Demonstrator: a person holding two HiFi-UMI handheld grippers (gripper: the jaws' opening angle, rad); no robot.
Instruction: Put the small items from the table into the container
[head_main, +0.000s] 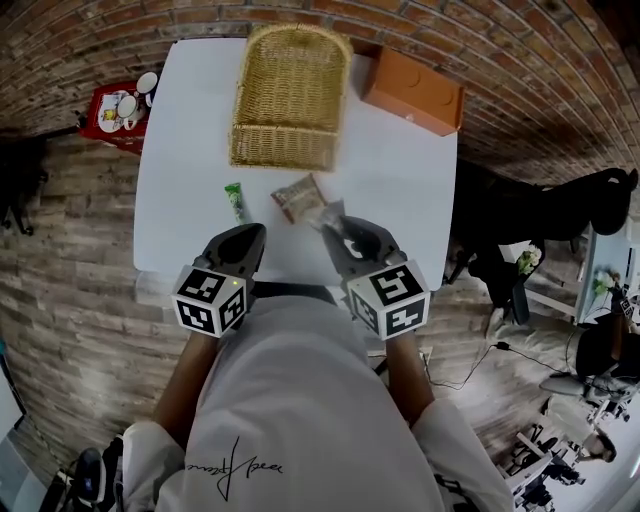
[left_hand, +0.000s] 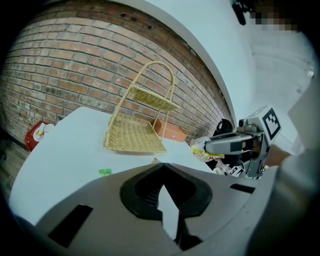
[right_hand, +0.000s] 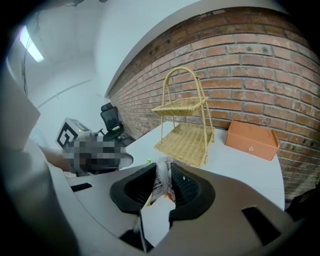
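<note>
1. The wicker basket (head_main: 290, 95) looks empty on both tiers, so nothing is done yet.
2. Your right tool (right_hand: 163, 168) is clenched on a crinkly packet (right_hand: 161, 181), above the worktop (head_main: 400, 170). Your left tool (left_hand: 163, 166) is closed on nothing.
3. A green sachet (head_main: 234, 200) and a brown packet (head_main: 299, 196) lie near the basket, still to be moved.
4. The held packet shows only barcode stripes; no words are readable.

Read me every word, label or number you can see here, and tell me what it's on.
No text reads clearly.
On the shirt: a handwritten script, too blurred to read.
On the packet in the right gripper: a barcode and print, too small to read.
On the green packet and the brown packet: print too small to read.
On the left cube and right cube: square marker patterns only, no words.
</note>
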